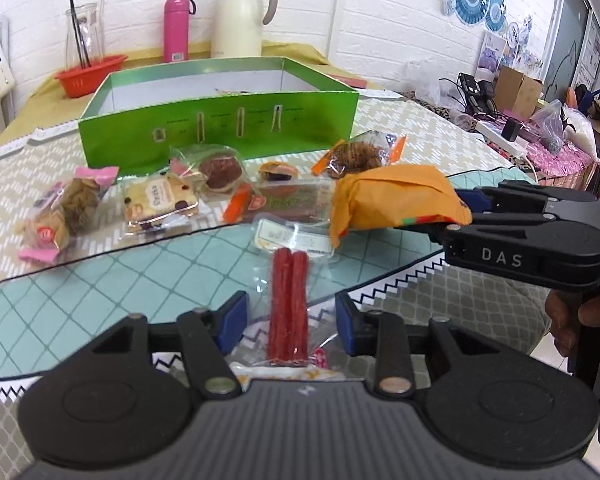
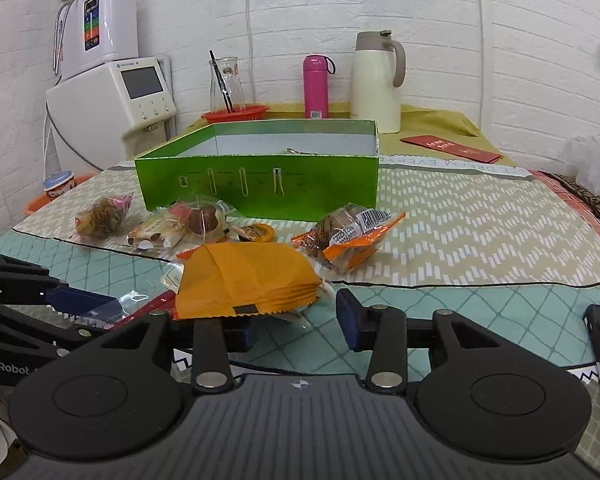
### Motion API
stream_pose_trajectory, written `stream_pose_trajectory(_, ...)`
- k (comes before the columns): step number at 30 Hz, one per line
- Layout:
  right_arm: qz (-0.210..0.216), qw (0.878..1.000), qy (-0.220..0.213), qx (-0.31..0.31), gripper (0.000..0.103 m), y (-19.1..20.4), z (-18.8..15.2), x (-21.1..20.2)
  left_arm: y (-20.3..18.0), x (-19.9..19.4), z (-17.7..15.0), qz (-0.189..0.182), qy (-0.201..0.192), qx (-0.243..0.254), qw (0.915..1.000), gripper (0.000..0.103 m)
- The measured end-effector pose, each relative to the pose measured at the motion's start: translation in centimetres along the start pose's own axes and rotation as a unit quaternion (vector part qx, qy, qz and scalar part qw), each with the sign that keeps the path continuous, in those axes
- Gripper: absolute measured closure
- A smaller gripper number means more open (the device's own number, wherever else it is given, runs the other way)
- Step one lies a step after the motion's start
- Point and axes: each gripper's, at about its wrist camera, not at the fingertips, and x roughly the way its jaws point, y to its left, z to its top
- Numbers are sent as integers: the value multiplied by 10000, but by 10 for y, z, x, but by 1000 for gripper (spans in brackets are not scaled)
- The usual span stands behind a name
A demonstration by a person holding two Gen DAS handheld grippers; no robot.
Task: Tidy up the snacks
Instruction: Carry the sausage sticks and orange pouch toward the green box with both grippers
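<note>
Now L hand-held gripper (image 1: pixel 291 322) apart round red sticks pack (image 1: pixel 288 304); R hand-held gripper (image 2: pixel 296 316) apart, maybe touching orange packet (image 2: pixel 244 276).

Both views are bright and evenly lit, with soft shadows; fisheye bending curves the edges, corners darken, and focus stays mostly sharp.

An open green box (image 2: pixel 260 184) stood on the table. Before it lay wrapped cookies (image 1: pixel 70 208), a cake slice (image 1: pixel 160 200), an orange packet (image 2: pixel 244 276) and red sticks (image 1: pixel 288 304) in clear wrap.
</note>
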Motion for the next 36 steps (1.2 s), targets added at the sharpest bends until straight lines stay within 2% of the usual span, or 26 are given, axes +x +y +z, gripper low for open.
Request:
stream_pose_trajectory(1,-6,10000,-70,-62,17,2,0,-2,-1,0,0,14,-2,-2,10000,70)
stream_pose_trajectory(2,-32,9998,-138,-135,4,5,1,-4,-1,0,0,24,1,-16,10000,70)
stream_pose_trajectory(3,-58,9995,-212,-227,0,8,1,-6,-1,-1,0,25,4,-22,10000,70)
stream_pose_trajectory(7,-35,9973,-299,-664,0,20,0,-10,4,-2,1,-75,-20,-162,9998,72)
stream_pose_trajectory(11,286,9935,-487,-987,0,31,0,-18,8,-4,0,-114,-53,-266,9996,72)
stream_pose_trajectory(16,669,9925,-506,-889,0,34,15,-15,18,-12,-2,-44,-71,-351,9993,72)
stream_pose_trajectory(20,896,9891,-367,-1107,0,40,24,0,32,-23,-8,134,-75,-418,9990,72)
stream_pose_trajectory(25,1031,9846,52,-1411,0,48,24,32,37,-28,-14,123,-63,-398,9991,58)
stream_pose_trajectory(29,1141,9830,313,-1403,0,47,18,46,36,-26,-13,98,-92,-331,9994,57)
stream_pose_trajectory(30,1143,9832,335,-1385,0,46,18,46,36,-25,-13,102,-101,-307,9994,59)
stream_pose_trajectory(31,1168,9838,381,-1309,3,44,18,46,35,-25,-13,113,-105,-270,9995,61)
stream_pose_trajectory(33,1216,9862,395,-1054,16,41,20,42,35,-24,-13,133,-123,-268,9995,67)
stream_pose_trajectory(36,1190,9887,285,-871,19,39,22,36,37,-24,-11,68,-192,-445,9988,72)
